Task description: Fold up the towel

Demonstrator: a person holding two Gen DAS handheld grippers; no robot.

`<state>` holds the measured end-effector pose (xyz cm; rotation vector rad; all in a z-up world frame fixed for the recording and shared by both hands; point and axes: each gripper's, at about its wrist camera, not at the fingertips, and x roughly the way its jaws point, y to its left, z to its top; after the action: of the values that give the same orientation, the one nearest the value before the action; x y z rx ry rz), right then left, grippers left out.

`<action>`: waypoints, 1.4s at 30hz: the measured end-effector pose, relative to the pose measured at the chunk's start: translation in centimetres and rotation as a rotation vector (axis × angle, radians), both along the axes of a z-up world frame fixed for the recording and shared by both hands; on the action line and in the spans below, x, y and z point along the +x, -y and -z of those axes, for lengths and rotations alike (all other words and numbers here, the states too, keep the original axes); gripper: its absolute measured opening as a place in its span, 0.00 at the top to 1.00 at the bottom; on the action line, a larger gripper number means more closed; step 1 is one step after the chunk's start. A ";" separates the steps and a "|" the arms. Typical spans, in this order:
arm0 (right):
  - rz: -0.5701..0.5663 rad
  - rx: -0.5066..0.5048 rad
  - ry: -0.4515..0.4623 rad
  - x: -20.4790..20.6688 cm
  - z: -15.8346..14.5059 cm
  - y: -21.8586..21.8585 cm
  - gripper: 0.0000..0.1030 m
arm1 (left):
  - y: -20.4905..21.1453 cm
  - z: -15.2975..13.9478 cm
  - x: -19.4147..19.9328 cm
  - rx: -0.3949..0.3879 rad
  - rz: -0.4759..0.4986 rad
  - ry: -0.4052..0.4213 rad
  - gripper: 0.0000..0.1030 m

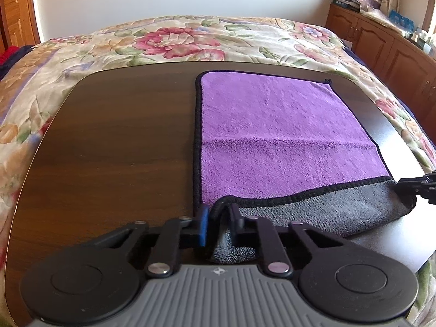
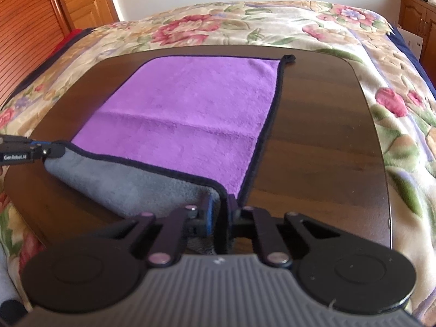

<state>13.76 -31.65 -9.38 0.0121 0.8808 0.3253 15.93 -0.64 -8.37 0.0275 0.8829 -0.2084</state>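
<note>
A purple towel (image 1: 275, 136) (image 2: 185, 114) with black trim and a grey underside lies spread on a dark wooden table (image 1: 109, 150) (image 2: 313, 141). Its near edge is lifted and turned up, so the grey side shows. My left gripper (image 1: 219, 215) is shut on the near left corner of the towel. My right gripper (image 2: 220, 204) is shut on the near right corner. Each gripper also shows in the other's view: the right one (image 1: 417, 184) at the right edge, the left one (image 2: 35, 151) at the left edge.
The table stands on a bed with a flowered cover (image 1: 177, 38) (image 2: 395, 103). Wooden cabinets (image 1: 381, 46) with clutter on top line the right wall. A wooden door (image 2: 41, 21) is at the far left. Bare tabletop lies to the towel's left and right.
</note>
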 end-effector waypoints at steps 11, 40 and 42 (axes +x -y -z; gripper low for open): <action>0.002 0.021 0.037 -0.3 -0.9 0.1 0.91 | -0.1 -0.2 -0.2 -0.025 0.004 0.008 0.97; 0.009 0.037 0.124 -0.1 -2.2 0.3 0.91 | 0.5 -1.5 0.7 -0.054 0.021 0.053 0.98; 0.006 0.037 0.132 -0.1 -2.4 0.2 0.91 | 0.5 -1.5 0.9 -0.055 0.022 0.054 0.98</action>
<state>13.64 -31.84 -7.03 0.0268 0.7443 0.3331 16.80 -1.14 -6.91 -0.0084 0.8225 -0.2515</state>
